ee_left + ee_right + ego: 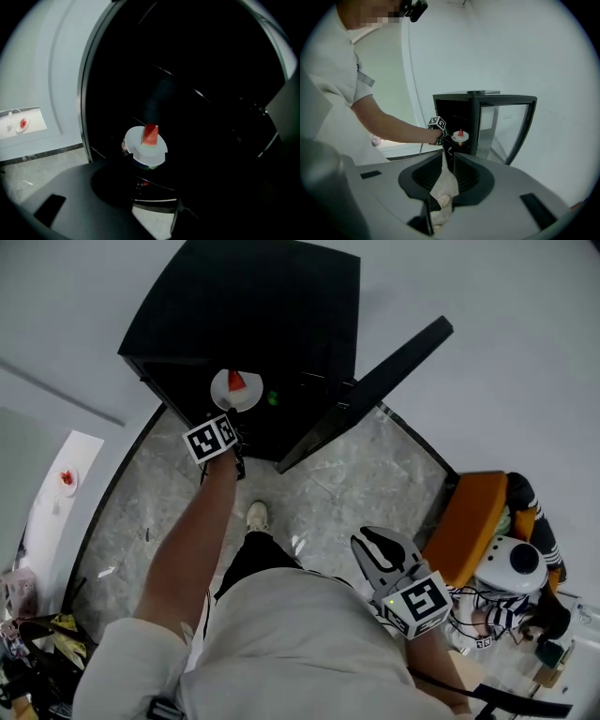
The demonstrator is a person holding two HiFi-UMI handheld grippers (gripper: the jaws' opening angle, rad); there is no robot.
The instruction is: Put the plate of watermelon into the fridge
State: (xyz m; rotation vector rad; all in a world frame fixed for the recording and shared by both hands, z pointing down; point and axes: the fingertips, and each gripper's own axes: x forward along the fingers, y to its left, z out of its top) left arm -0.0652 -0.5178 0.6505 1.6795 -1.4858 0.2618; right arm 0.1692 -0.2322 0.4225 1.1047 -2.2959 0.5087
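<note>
A white plate (236,390) with a red watermelon wedge (150,135) rests on a shelf inside the black fridge (253,324), whose door (366,395) stands wide open. My left gripper (233,414) reaches into the fridge. Its jaws are open, spread to either side of the plate's near rim (146,157) and not pressing on it. The right gripper view shows the plate (460,136) just beyond the left gripper (443,136). My right gripper (375,545) hangs low by my body, well back from the fridge. Its jaws (447,152) stand close together with nothing between them.
A second small plate with something red (66,479) sits on a white counter at the left. A green item (273,397) lies inside the fridge beside the plate. An orange chair (473,521) with a white round object stands at the right. The floor is grey marble.
</note>
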